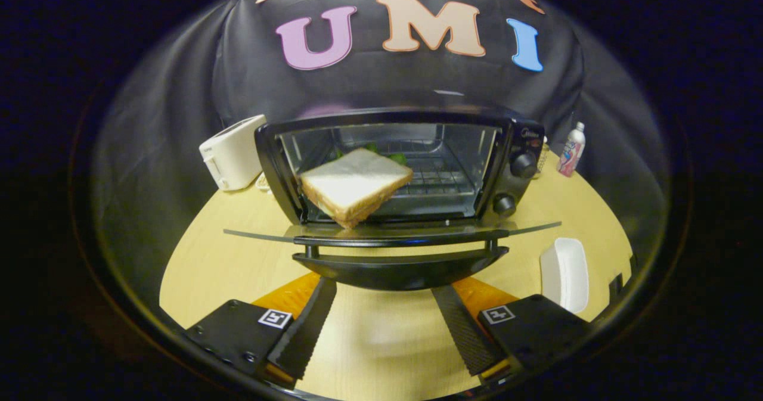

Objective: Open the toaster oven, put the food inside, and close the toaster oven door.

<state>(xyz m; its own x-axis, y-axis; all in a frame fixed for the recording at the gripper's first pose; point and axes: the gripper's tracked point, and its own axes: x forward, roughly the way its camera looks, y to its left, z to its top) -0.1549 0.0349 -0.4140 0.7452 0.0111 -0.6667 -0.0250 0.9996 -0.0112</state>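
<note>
Two fingers of the gripper (384, 297) stand spread wide apart with nothing between them, just short of the handle (399, 267) of the toaster oven's (399, 168) lowered door (393, 232). The sandwich (356, 185) sits tilted in the oven's mouth, green leaves showing behind it. On the tabletop (226, 252), a white toaster (232, 152) stands beside the oven, a bottle (571, 149) and a white dish (565, 273) on the other side.

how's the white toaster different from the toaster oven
The toaster is white, smaller and closed-sided; the oven is black, larger, with its door dropped open and a sandwich inside. The toaster sits behind and beside the oven. Both stand on the table. The tool is open, empty.
</note>
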